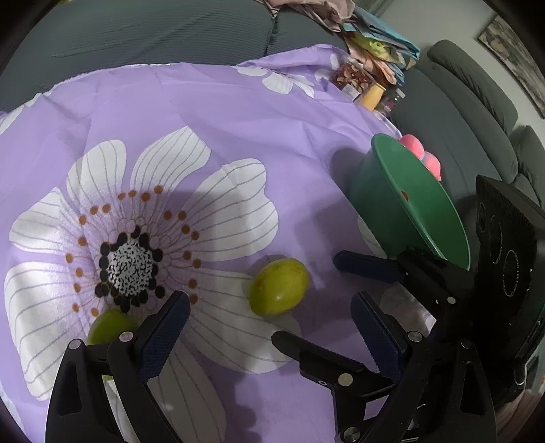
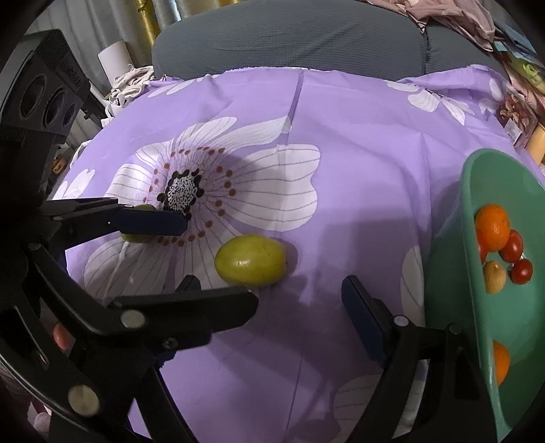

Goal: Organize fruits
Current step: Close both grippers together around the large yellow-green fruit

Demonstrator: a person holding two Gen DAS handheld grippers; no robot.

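Observation:
A green oval fruit (image 1: 278, 287) (image 2: 250, 259) lies on the purple flowered cloth (image 1: 238, 119) (image 2: 357, 153). My left gripper (image 1: 269, 299) (image 2: 219, 260) is open, with this fruit just past its fingertips. From the right, my right gripper (image 2: 269, 288) (image 1: 306, 298) is open around the same spot, its fingers crossing the left one's. A second green fruit (image 1: 109, 327) (image 2: 136, 235) sits half hidden behind the left gripper's outer finger. The green bowl (image 1: 374, 177) (image 2: 446, 272) stands at the right and holds oranges (image 2: 493, 226), red tomatoes (image 2: 521, 271) and a tan fruit (image 2: 494, 276).
A pink object (image 1: 420, 148) shows behind the bowl. Snack packets and a yellow cup (image 1: 371, 95) sit at the cloth's far right corner. A grey sofa (image 1: 136, 30) (image 2: 289, 37) with piled clothes runs along the back.

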